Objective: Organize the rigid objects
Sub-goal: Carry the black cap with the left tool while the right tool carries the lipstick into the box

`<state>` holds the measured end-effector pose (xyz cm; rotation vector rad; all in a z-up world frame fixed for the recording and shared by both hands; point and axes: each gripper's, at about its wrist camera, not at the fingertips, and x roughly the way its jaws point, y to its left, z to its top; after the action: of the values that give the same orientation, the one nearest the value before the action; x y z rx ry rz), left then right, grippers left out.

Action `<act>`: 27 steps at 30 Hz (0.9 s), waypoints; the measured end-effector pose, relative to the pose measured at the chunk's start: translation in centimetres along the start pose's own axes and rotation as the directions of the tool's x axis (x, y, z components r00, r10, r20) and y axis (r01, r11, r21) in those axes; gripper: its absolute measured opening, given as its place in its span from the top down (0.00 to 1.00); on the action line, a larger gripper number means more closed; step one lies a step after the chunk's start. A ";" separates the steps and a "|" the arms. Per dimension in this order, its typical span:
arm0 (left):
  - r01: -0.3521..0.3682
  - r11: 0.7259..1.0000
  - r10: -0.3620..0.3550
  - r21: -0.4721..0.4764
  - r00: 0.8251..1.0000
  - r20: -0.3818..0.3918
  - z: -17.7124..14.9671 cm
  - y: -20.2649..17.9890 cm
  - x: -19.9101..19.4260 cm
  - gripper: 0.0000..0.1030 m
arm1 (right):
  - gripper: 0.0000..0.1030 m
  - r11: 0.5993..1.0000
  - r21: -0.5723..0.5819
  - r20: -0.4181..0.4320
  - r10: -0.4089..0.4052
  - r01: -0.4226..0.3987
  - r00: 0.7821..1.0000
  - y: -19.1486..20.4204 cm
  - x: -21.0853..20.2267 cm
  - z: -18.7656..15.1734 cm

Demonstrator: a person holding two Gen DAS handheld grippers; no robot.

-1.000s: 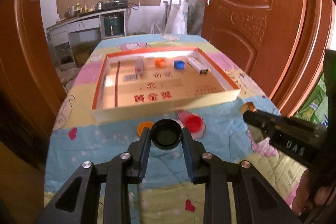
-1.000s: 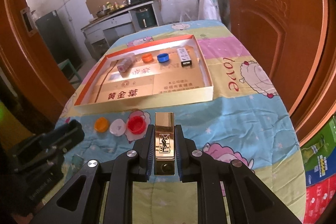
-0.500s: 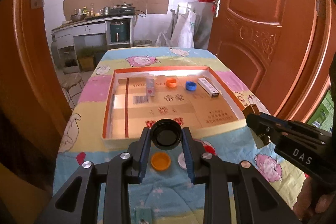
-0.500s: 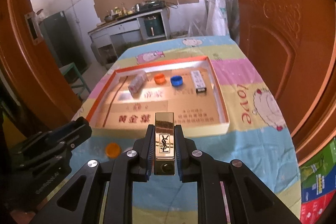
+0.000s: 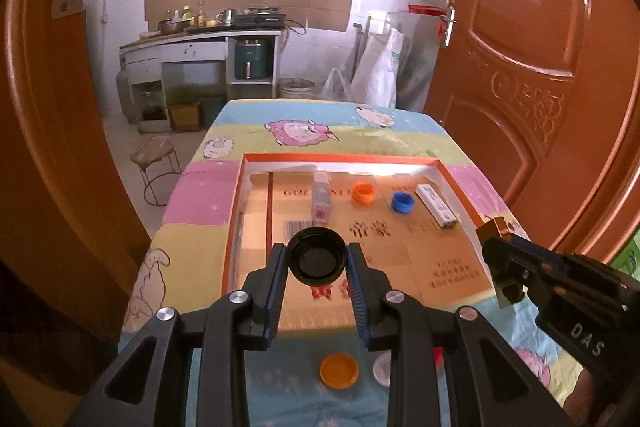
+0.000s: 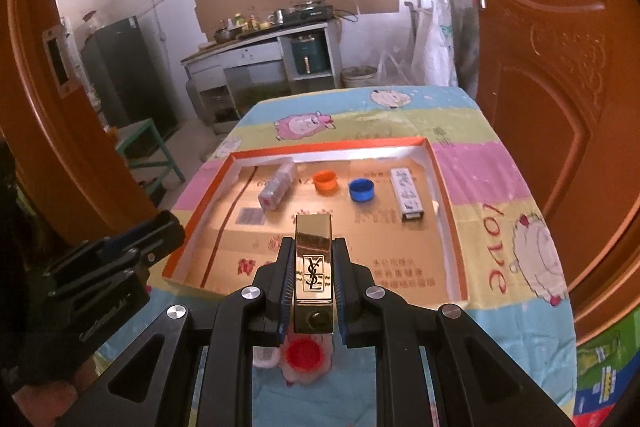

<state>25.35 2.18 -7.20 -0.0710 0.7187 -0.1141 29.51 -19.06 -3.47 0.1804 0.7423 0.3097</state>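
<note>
Left gripper [image 5: 317,261] clamped on a black bottle cap [image 5: 317,255], hollow side facing the lens, frame centre. Right gripper [image 6: 314,273] clamped on a gold lipstick case [image 6: 314,259], long axis pointing away, frame centre. Both loads hang above the near half of the orange-rimmed box lid [image 6: 434,163].

Already in the tray, a row across its far end: clear small bottle [image 6: 278,185], orange cap [image 6: 325,181], blue cap [image 6: 362,190], white slim box [image 6: 407,194].

Still out on the cloth, lower frame: flat orange cap [image 5: 339,370], white cap [image 5: 382,370], red cap [image 6: 304,353].

Judgement: roughly half done; two items in transit, three waiting.
</note>
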 end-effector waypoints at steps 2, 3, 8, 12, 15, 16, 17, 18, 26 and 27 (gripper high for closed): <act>-0.008 1.000 0.008 -0.005 1.000 0.002 0.6 0.0 0.6 0.71 | 0.82 1.000 -0.008 0.003 0.007 -0.007 1.000 0.0 0.5 0.6; -0.012 1.000 0.012 -0.006 1.000 0.003 0.8 0.0 0.9 0.71 | 0.82 1.000 -0.010 0.004 0.010 -0.010 1.000 0.1 0.8 0.9; -0.032 0.999 0.032 -0.009 0.999 0.000 1.8 0.2 2.5 0.71 | 0.82 1.000 -0.026 0.005 0.016 -0.016 1.000 0.0 2.1 2.1; -0.043 0.999 0.043 -0.010 0.999 -0.008 2.7 0.4 3.8 0.71 | 0.82 0.999 -0.031 0.004 0.018 -0.018 1.000 -0.3 3.2 2.9; -0.049 0.999 0.049 -0.006 0.999 -0.013 3.1 0.6 4.6 0.71 | 0.82 0.999 -0.032 0.001 0.020 -0.020 1.000 -0.6 4.1 3.4; -0.052 0.999 0.051 -0.005 0.999 -0.015 3.2 0.7 4.9 0.71 | 0.82 0.999 -0.033 -0.001 0.020 -0.020 1.000 -0.6 4.4 3.6; -0.053 0.999 0.053 -0.004 0.998 -0.016 3.4 0.7 5.2 0.71 | 0.82 0.999 -0.034 -0.003 0.021 -0.021 1.000 -0.7 4.7 3.7; -0.054 0.999 0.054 -0.005 0.998 -0.017 3.5 0.8 5.4 0.71 | 0.82 0.999 -0.036 -0.006 0.022 -0.022 1.000 -0.7 5.1 3.7; -0.056 0.998 0.055 -0.027 0.998 -0.042 4.3 2.0 7.7 0.71 | 0.82 0.998 -0.042 -0.033 0.038 -0.039 0.999 -0.8 7.4 4.3; -0.056 0.998 0.055 -0.030 0.997 -0.046 4.4 2.1 7.9 0.71 | 0.82 0.998 -0.041 -0.039 0.040 -0.042 0.998 -0.8 7.7 4.3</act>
<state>34.32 3.40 -9.33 -0.0789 0.7673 -0.0514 38.00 -17.40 -5.46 0.1507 0.7695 0.3683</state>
